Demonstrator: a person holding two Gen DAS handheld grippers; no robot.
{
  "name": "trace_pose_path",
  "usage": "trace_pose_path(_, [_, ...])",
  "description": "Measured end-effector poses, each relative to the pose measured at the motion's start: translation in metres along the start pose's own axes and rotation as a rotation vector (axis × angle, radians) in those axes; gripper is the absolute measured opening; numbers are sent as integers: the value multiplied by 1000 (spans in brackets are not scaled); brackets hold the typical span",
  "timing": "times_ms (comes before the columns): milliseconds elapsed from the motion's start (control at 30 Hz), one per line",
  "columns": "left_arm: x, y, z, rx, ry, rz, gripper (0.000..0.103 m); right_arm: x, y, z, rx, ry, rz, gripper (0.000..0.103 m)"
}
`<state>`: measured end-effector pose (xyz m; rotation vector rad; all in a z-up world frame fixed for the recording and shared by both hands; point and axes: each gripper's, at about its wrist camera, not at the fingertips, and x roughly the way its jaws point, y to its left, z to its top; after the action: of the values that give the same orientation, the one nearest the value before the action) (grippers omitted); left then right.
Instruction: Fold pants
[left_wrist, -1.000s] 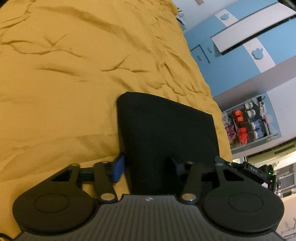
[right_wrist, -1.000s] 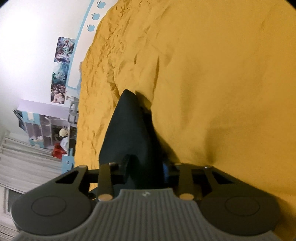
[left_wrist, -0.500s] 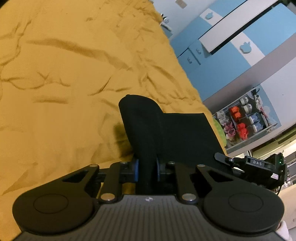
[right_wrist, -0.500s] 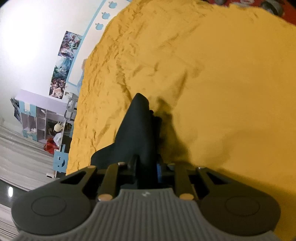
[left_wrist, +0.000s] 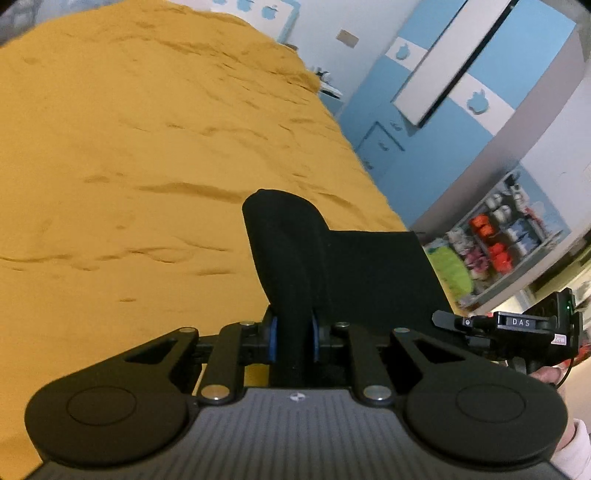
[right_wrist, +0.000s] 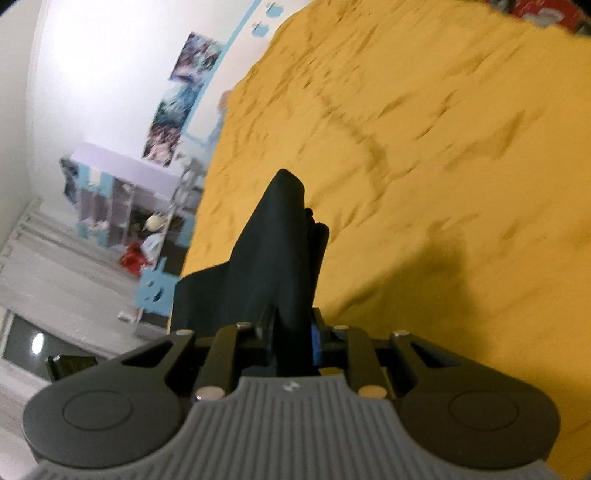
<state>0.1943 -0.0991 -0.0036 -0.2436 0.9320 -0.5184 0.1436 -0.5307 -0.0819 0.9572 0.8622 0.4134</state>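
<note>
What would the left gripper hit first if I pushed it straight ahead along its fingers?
The left gripper is shut on the black pants, so that fabric bunches first; beyond it probably the yellow bedspread, though depth is hard to judge.

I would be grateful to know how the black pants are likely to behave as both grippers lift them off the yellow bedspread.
The black pants look floppy: they bunch and drape between the left gripper pads. Probably light, since a narrow pinch in the right gripper holds them. The unheld cloth will likely sag toward the yellow bedspread.
</note>
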Motion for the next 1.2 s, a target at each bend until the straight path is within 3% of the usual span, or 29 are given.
trace_pose_path(100, [-29, 22, -1, 20, 26, 73, 18, 33, 17, -28, 0, 45, 45, 13])
trace_pose_path(200, [-34, 48, -10, 5, 47, 117, 18, 63, 26, -52, -3, 76, 60, 13])
trace_pose_path(367, [0, 97, -28, -74, 74, 105, 18, 103, 16, -74, 2, 117, -6, 13])
trace_pose_path(533, [34, 117, -41, -92, 111, 110, 19, 124, 3, -82, -2, 120, -81, 13])
trace_pose_path(633, [43, 132, -47, -138, 121, 111, 24, 134, -2, -81, -23, 120, -113, 14])
trace_pose_path(700, [43, 137, -51, -143, 124, 133, 36, 138, 0, -81, -42, 121, -143, 20])
trace_pose_path(800, [31, 131, -53, -82, 108, 202, 41, 136, 16, -77, -132, 94, -213, 31])
trace_pose_path(833, [23, 124, -52, -53, 95, 235, 41, 134, 26, -76, -178, 80, -247, 39])
trace_pose_path(933, [-8, 100, -50, 79, 24, 331, 44, 115, 60, -79, -350, 25, -332, 44])
trace_pose_path(1000, [-35, 72, -54, 174, -47, 403, 54, 102, 92, -89, -492, -32, -394, 54])
trace_pose_path(1067, [-57, 44, -61, 243, -113, 457, 64, 83, 121, -106, -620, -107, -450, 72])
trace_pose_path(1100, [-69, 31, -66, 263, -150, 485, 72, 73, 134, -116, -670, -141, -459, 75])
trace_pose_path(1200, [-95, -2, -82, 275, -248, 527, 82, 50, 163, -143, -737, -183, -438, 81])
